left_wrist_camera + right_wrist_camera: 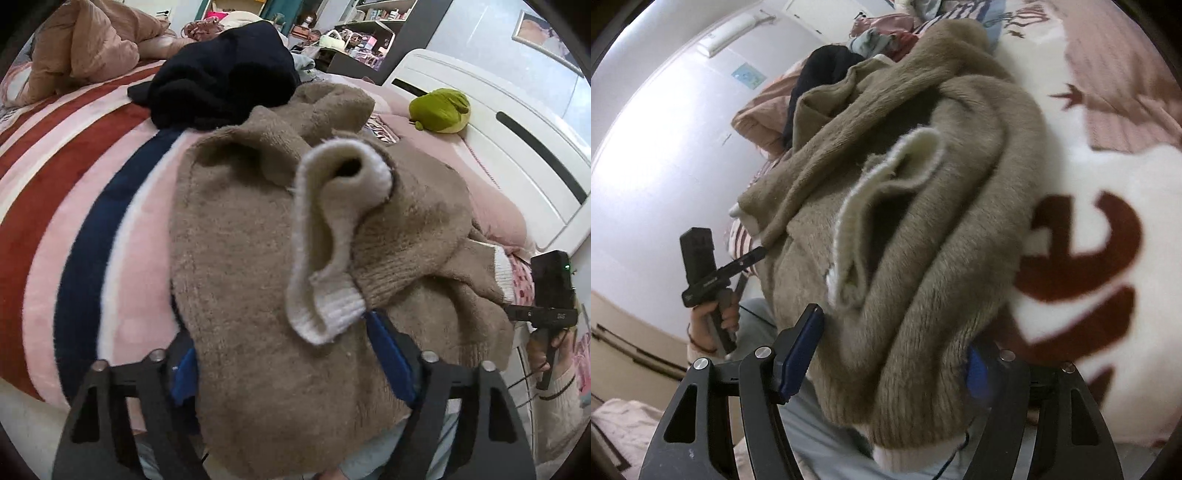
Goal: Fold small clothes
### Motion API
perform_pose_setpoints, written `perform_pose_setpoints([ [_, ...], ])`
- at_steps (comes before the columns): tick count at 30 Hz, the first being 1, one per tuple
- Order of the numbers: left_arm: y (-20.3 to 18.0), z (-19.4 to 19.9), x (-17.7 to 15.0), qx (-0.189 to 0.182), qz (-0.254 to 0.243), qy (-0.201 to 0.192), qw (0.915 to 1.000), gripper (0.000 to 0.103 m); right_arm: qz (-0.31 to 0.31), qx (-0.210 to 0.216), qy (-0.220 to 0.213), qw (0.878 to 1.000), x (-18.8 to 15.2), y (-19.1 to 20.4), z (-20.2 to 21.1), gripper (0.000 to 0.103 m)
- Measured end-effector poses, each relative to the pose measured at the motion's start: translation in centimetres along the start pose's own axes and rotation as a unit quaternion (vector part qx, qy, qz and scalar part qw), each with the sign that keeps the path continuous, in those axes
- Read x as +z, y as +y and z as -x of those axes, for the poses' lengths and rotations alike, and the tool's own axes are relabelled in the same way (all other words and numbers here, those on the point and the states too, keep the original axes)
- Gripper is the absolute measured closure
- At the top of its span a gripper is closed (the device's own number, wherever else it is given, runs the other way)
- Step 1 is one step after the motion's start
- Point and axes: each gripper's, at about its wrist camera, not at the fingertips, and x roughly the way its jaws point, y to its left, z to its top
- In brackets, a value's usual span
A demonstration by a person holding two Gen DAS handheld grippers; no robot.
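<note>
Sweater (258, 258) feels soft, thick and floppy, bunched beside the frog (439, 110). My left gripper (291, 362) and right gripper (886, 350) each clench its hem; flat edges grip best.

Crowded bed, open room on its striped left side.

A bunched tan sweater (258, 240) fills the space between both grippers' fingers. Behind it a dark garment pile (225, 77) blocks the way; a green plush toy (441, 110) sits by the white headboard (491, 122). The striped blanket (74, 192) lies bare.
</note>
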Motion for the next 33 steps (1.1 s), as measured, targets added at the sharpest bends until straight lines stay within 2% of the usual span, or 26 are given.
perform_pose_setpoints([
  [1,-0.3,0.0,0.0,0.005,0.002,-0.001,1.0,0.052,0.007,-0.005,-0.006,1.0,0.3,0.4,-0.2,0.048],
  [2,-0.4,-0.1,0.2,-0.002,0.007,0.002,1.0,0.075,0.015,-0.018,-0.012,1.0,0.4,0.8,-0.3,0.061],
  [3,-0.3,-0.1,0.3,-0.018,0.014,0.005,0.9997,0.085,0.02,-0.027,-0.012,0.999,0.5,1.1,-0.6,0.074],
  [4,-0.5,0.2,0.3,-0.034,0.019,0.005,0.9992,0.086,0.021,-0.029,-0.014,0.999,0.4,1.4,-0.5,0.077],
  [6,-1.2,1.0,0.5,-0.032,0.009,-0.01,0.9994,0.088,0.027,-0.026,-0.025,0.999,0.4,2.1,-0.1,0.08],
  [9,-2.2,3.7,0.7,-0.058,0.008,-0.045,0.9973,0.091,0.038,0.006,-0.071,0.997,0.3,3.7,2.4,0.081],
  [12,-3.5,6.9,0.7,-0.079,-0.004,-0.081,0.9936,0.094,0.053,0.021,-0.106,0.993,0.2,5.4,5.2,0.082],
  [15,-4.5,10.4,0.3,-0.103,-0.009,-0.117,0.9877,0.095,0.064,0.038,-0.119,0.99,-0.3,7.2,7.1,0.083],
  [19,-5.5,13.3,0.6,-0.098,-0.027,-0.139,0.985,0.095,0.074,0.042,-0.141,0.986,-1.1,9.4,9.3,0.083],
  [23,-4.3,12.4,2.8,-0.079,-0.016,-0.14,0.9868,0.095,0.057,0.029,-0.16,0.985,0.6,9.6,9.9,0.083],
  [27,-3.1,10.8,6.8,-0.052,-0.012,-0.145,0.988,0.095,0.046,0.002,-0.179,0.983,4.7,9.0,10.5,0.083],
  [30,-1.9,7.6,10.9,-0.025,-0.014,-0.131,0.991,0.095,0.036,-0.051,-0.174,0.983,9.8,7.4,9.9,0.083],
  [33,-0.1,1.9,14.9,0.031,-0.017,-0.09,0.9953,0.095,0.013,-0.098,-0.152,0.983,14.1,4.6,8.2,0.083],
])
